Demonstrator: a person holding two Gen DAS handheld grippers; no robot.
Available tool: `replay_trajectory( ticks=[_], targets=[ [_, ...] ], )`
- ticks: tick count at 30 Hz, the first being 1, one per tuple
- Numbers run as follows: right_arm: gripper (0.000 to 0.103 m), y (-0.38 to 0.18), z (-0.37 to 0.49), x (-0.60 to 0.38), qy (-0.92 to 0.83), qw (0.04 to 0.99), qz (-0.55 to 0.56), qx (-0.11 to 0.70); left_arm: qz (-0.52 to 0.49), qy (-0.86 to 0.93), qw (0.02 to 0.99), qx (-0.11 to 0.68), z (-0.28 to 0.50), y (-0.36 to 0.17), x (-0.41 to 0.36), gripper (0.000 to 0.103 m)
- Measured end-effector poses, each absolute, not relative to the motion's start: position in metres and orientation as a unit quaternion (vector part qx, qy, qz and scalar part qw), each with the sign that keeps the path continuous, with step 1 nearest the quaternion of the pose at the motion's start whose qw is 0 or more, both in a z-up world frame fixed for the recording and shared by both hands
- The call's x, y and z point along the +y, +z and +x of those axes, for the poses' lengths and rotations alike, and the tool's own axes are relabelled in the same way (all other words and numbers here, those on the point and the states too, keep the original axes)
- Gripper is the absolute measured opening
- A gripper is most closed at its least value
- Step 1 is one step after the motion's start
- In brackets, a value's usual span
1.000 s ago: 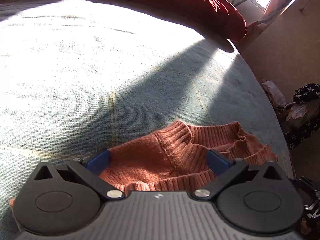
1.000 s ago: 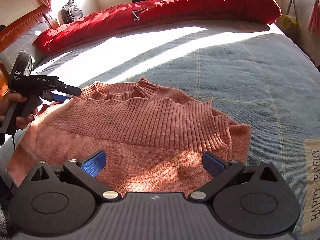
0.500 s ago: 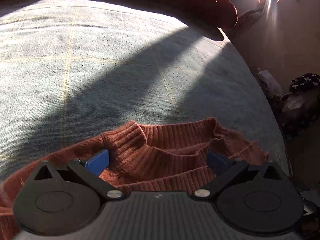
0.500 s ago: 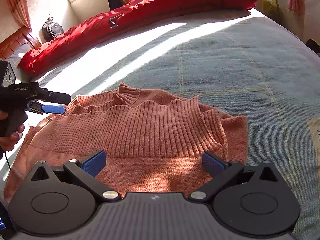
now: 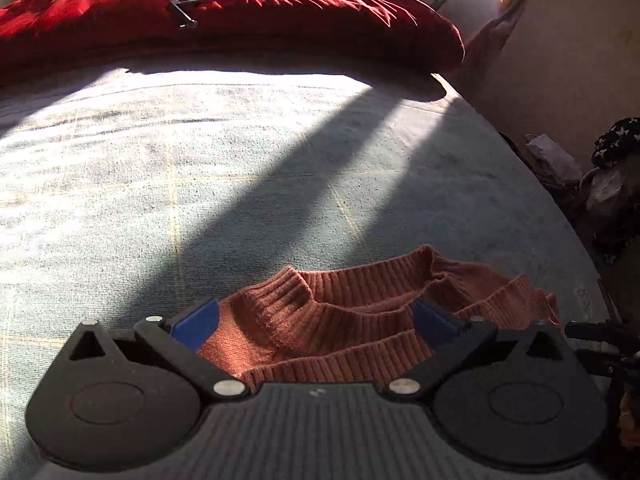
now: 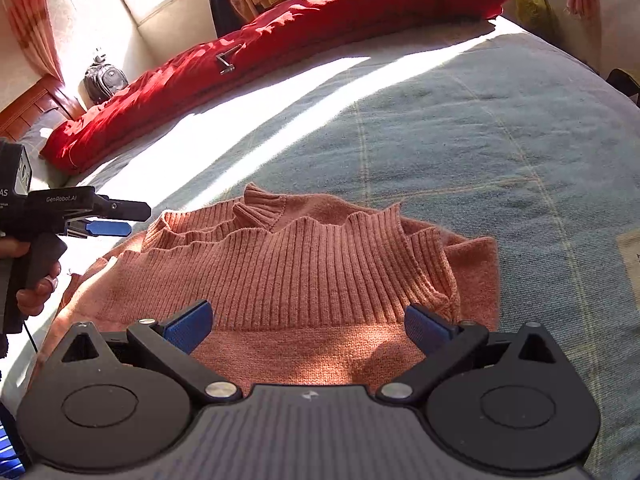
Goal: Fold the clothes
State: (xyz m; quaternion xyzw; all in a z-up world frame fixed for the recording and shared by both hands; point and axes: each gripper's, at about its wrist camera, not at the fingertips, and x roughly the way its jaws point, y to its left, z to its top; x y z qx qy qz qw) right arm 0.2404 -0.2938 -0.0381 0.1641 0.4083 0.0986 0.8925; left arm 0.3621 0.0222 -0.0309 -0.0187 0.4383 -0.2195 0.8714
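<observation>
My salmon-pink ribbed sweater (image 6: 320, 276) lies on the bed (image 6: 500, 128), low and centre in the right wrist view, already doubled over so its wide ribbed hem faces up and the neckline bunches at the far edge. My right tongs (image 6: 306, 322) hover released over the near edge of the knit, jaws spread wide with nothing between them. My left tongs (image 5: 314, 318) are likewise spread and holding nothing, poised over the collar ribbing, which sits low and right of centre in that view; from the right wrist view I see the same tool at the left edge of the frame, held in my hand (image 6: 36, 288), just beside the sweater's left side. I judge the next fold wants both sides pinched together: take the whole stack of layers, not only the top rib, and bite well inside the edge so the soft knit does not slip out. The red duvet (image 6: 280, 48) across the upper frame is well apart.
</observation>
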Motion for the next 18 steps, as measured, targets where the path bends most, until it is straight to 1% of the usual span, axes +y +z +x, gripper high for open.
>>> replay_trajectory(
  ticks=[4, 8, 12, 16, 18],
  targets=[
    [0.103, -0.011, 0.254, -0.296, 0.128, 0.891, 0.189, 0.393, 0.059, -0.199, 0.895, 0.395, 0.313, -0.020, 0.025, 0.103],
    [0.103, -0.001, 0.288, -0.281, 0.164, 0.884, 0.199, 0.389, 0.091, -0.157, 0.900, 0.396, 0.286, -0.031, 0.028, 0.103],
    [0.103, -0.021, 0.325, -0.255, 0.167, 0.878, 0.180, 0.412, 0.083, -0.135, 0.902, 0.402, 0.268, -0.040, 0.037, 0.103],
    [0.103, -0.060, 0.347, -0.227, 0.147, 0.867, 0.128, 0.460, 0.067, -0.135, 0.898, 0.413, 0.264, -0.049, 0.047, 0.103],
    [0.103, -0.074, 0.349, -0.218, 0.134, 0.878, 0.087, 0.452, 0.060, -0.135, 0.896, 0.420, 0.263, -0.055, 0.052, 0.103]
  ],
)
